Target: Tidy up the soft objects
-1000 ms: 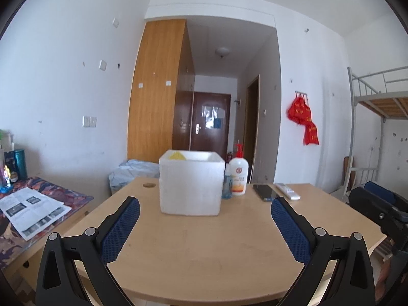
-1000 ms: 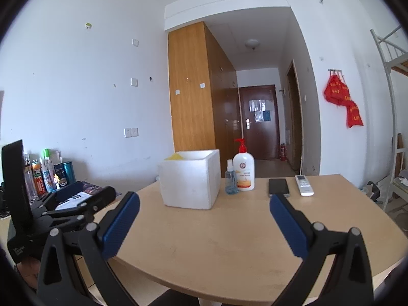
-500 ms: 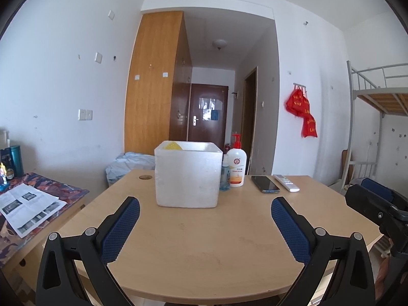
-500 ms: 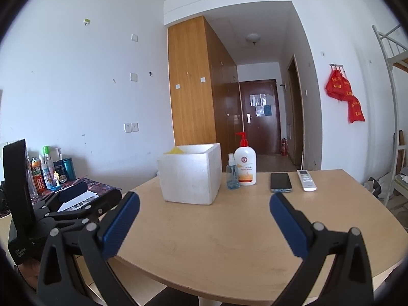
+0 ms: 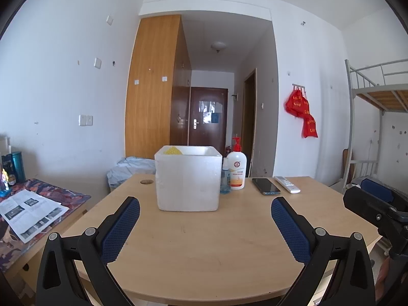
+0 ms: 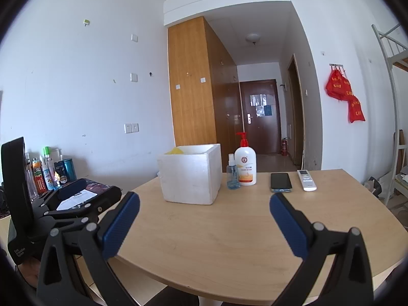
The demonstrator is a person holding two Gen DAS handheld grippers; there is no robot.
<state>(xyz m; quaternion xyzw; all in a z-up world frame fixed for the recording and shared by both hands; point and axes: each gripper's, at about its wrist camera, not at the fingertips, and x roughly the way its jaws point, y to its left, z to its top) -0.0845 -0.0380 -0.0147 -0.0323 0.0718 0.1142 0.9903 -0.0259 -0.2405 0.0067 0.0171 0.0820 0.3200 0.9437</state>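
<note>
Closer to foam box (image 5: 188, 178) | yellow soft item (image 5: 173, 150) inside, beyond jaws | both jaws released, empty

Bare near half of the table (image 5: 204, 250); foam box (image 5: 188, 181), bottles (image 5: 236, 165), phone (image 5: 265, 186), remote (image 5: 286, 184) along the far edge.

On the bench (image 5: 204, 250) stands the foam box (image 5: 188, 181); right of it two bottles (image 5: 236, 168), then phone (image 5: 266, 186), then remote (image 5: 287, 184).
</note>
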